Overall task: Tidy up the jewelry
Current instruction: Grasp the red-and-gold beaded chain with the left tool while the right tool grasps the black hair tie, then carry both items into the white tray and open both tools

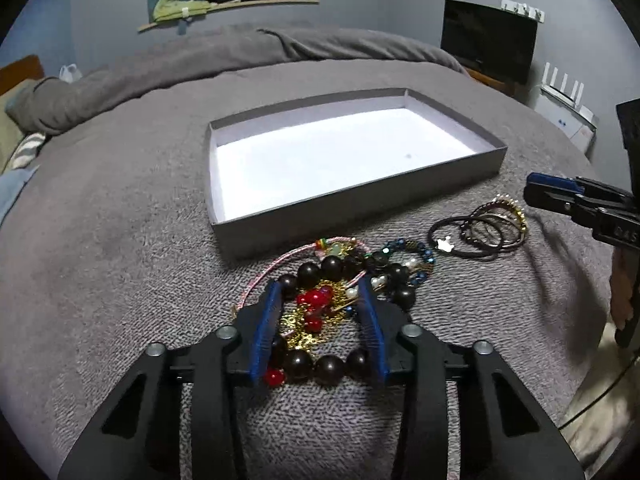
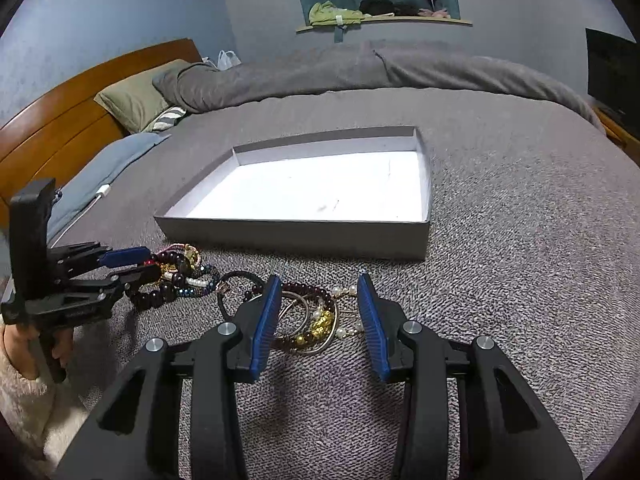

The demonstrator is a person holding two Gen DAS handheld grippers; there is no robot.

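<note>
L gripper: fingers part-spread, straddling dark-bead bracelet + gold/red tangle, pads not seen pinching | R gripper: part-spread over bangle pile, no pinch | box: empty, straight ahead of both | each pile nearest own hand.

black grippers, blue pads (ribbed), fuzzy cream sleeve
</note>
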